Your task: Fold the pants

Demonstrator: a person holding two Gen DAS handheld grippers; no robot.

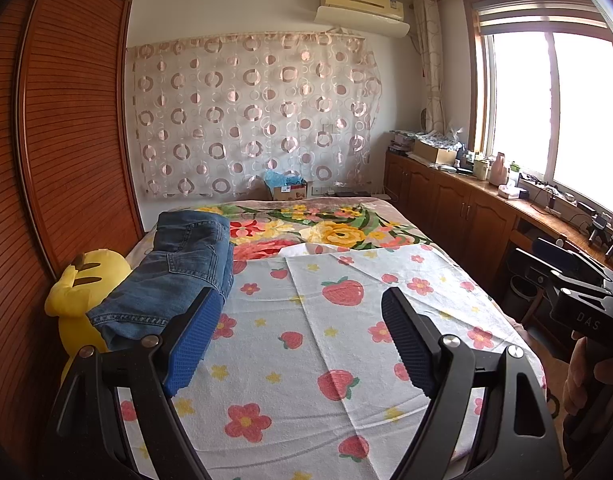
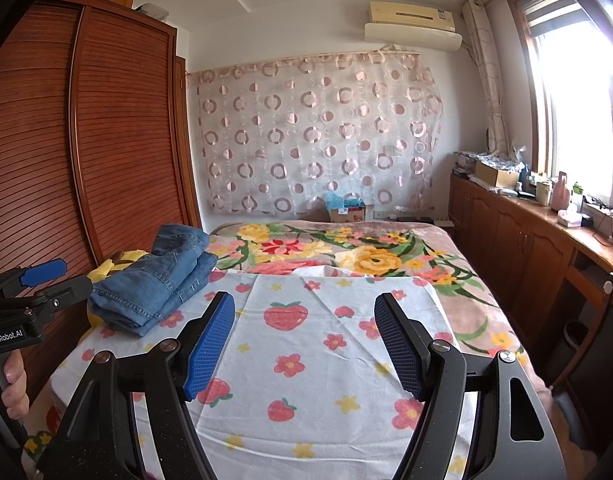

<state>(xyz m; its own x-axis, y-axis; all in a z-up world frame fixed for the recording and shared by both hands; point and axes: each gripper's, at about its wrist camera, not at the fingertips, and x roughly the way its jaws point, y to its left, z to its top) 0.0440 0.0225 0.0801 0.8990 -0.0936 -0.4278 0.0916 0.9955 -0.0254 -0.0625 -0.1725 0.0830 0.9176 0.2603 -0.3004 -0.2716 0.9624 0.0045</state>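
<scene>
Blue denim pants [image 1: 174,276] lie folded in a stack on the left side of the bed, partly resting on a yellow plush toy [image 1: 78,292]. The same folded pants [image 2: 154,284] show left of centre in the right wrist view. My left gripper [image 1: 298,312] is open over the strawberry-print sheet [image 1: 326,340], its left finger just right of the pants, nothing between its pads. My right gripper [image 2: 304,316] is also open and empty above the sheet [image 2: 306,360], right of the pants. The left gripper's handle, in a hand, appears at the left edge of the right wrist view.
A floral blanket [image 1: 326,228] covers the far half of the bed. A wooden slatted wardrobe [image 1: 66,140] stands close on the left. Low cabinets [image 1: 458,200] with clutter run under the window on the right. A cardboard box [image 1: 290,190] sits beyond the bed's far end.
</scene>
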